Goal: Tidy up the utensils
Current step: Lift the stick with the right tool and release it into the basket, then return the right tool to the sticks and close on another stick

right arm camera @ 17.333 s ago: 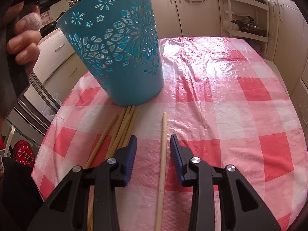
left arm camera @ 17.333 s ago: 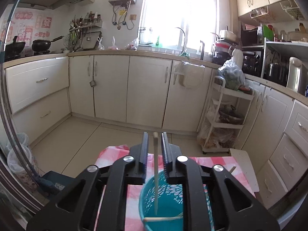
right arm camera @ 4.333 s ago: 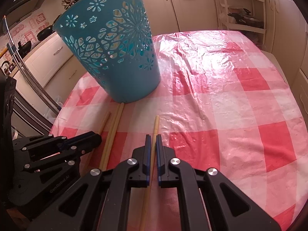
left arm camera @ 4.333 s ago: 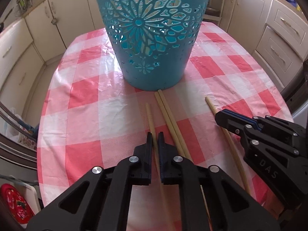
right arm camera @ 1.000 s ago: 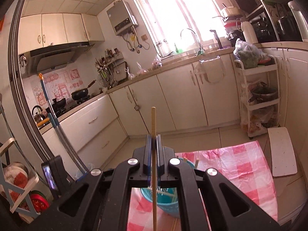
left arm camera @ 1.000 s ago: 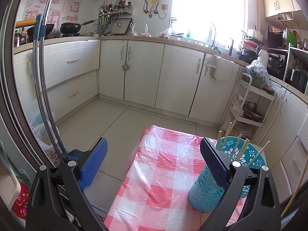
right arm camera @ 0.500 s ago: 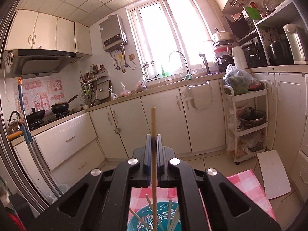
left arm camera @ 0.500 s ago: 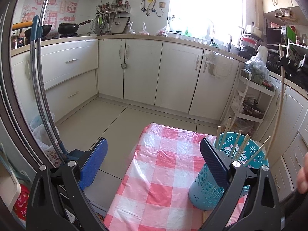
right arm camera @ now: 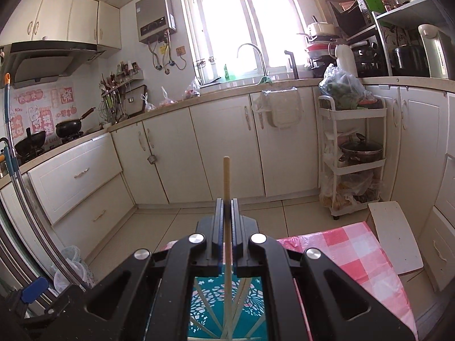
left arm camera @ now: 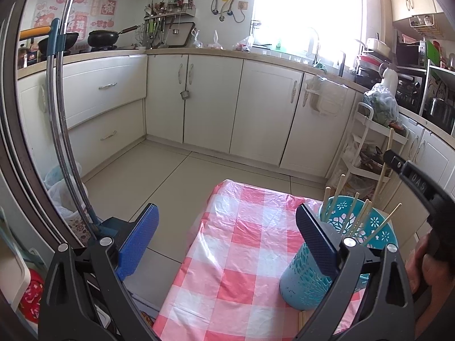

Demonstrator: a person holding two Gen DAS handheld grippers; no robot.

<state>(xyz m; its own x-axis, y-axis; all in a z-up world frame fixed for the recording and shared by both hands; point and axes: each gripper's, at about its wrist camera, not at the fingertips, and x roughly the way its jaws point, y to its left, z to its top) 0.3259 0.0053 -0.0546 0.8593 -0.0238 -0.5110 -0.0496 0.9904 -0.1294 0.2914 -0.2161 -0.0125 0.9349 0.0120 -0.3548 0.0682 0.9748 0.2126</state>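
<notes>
Chopstick (right arm camera: 226, 182) upright, clamped between right gripper (right arm camera: 226, 210) fingers, its lower end inside the basket (right arm camera: 227, 307) at 6 o'clock among sticks already there. Left gripper (left arm camera: 224, 236) fingers wide apart, empty, basket (left arm camera: 378, 236) at its 3 o'clock on the table (left arm camera: 241, 255). Risk: released off-centre, the stick could catch crossed sticks and tip out; bumping the rim may topple the light basket.

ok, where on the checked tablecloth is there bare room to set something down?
The checked tablecloth is bare from its far edge down the left side, up to the teal basket. It is crowded at the right: the basket bristles with chopsticks, and the right gripper hangs over it.
</notes>
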